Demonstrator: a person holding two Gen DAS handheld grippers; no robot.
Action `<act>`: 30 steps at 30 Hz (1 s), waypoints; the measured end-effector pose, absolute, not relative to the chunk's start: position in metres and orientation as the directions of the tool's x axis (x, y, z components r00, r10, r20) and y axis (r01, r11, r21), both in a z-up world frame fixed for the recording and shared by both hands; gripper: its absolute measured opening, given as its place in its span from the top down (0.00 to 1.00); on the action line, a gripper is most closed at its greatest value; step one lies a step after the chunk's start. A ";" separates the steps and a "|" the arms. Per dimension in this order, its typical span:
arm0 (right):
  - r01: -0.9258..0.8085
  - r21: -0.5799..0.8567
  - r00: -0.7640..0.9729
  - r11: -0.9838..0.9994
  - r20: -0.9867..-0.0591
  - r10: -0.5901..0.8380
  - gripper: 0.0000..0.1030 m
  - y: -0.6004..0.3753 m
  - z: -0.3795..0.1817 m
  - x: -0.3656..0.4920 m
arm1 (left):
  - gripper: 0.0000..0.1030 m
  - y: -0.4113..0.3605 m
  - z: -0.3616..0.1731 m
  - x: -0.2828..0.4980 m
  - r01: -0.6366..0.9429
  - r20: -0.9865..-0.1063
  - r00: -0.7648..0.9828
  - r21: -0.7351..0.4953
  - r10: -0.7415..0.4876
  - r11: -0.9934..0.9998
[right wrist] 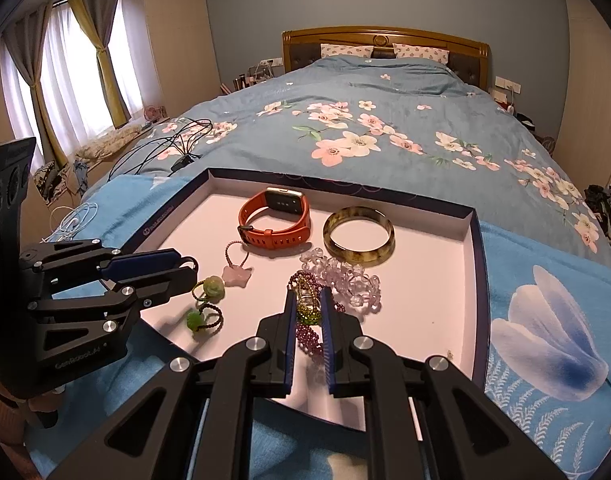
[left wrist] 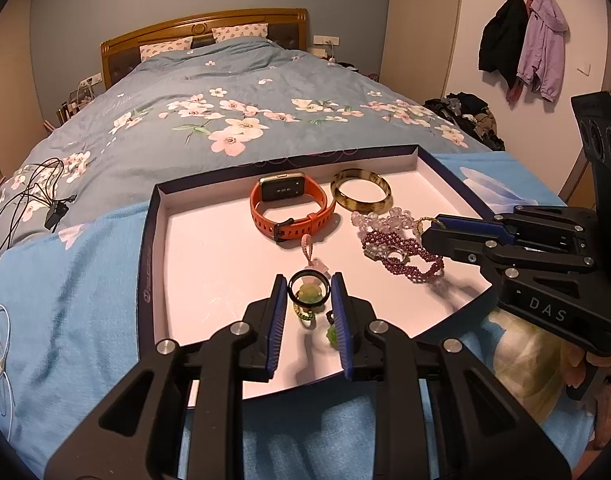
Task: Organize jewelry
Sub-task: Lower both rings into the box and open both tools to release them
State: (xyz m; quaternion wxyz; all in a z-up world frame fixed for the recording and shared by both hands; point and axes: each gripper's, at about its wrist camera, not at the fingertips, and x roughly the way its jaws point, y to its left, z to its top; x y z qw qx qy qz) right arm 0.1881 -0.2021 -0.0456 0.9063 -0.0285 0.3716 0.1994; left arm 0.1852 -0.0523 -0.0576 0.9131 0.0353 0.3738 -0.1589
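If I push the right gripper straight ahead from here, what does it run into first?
The right gripper already holds a green-gold bead strand over the purple beaded bracelet. Straight ahead, it would probably meet the clear crystal bracelet first, then the amber bangle; its height above them is unclear.

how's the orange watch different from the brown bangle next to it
The orange watch is a soft strap buckled into a loop with a rectangular dark face; the brown bangle is a rigid closed ring, mottled and glossy. The watch rests on its side with its face tilted up, while the bangle lies flat. Both sit side by side at the far end of the tray, untouched by either tongs.
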 end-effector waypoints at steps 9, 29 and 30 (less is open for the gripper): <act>-0.381 0.094 0.635 0.920 -0.697 0.334 0.90 -0.199 -0.050 0.194 | 0.78 -0.054 -0.059 0.187 0.315 -0.699 0.666 -0.055 -0.262 0.947; -0.370 0.096 0.617 0.924 -0.718 0.321 0.90 -0.198 -0.060 0.201 | 0.78 -0.056 -0.065 0.189 0.311 -0.715 0.652 -0.053 -0.254 0.949; -0.369 0.097 0.615 0.924 -0.720 0.321 0.90 -0.197 -0.060 0.202 | 0.78 -0.056 -0.066 0.189 0.312 -0.716 0.649 -0.055 -0.255 0.948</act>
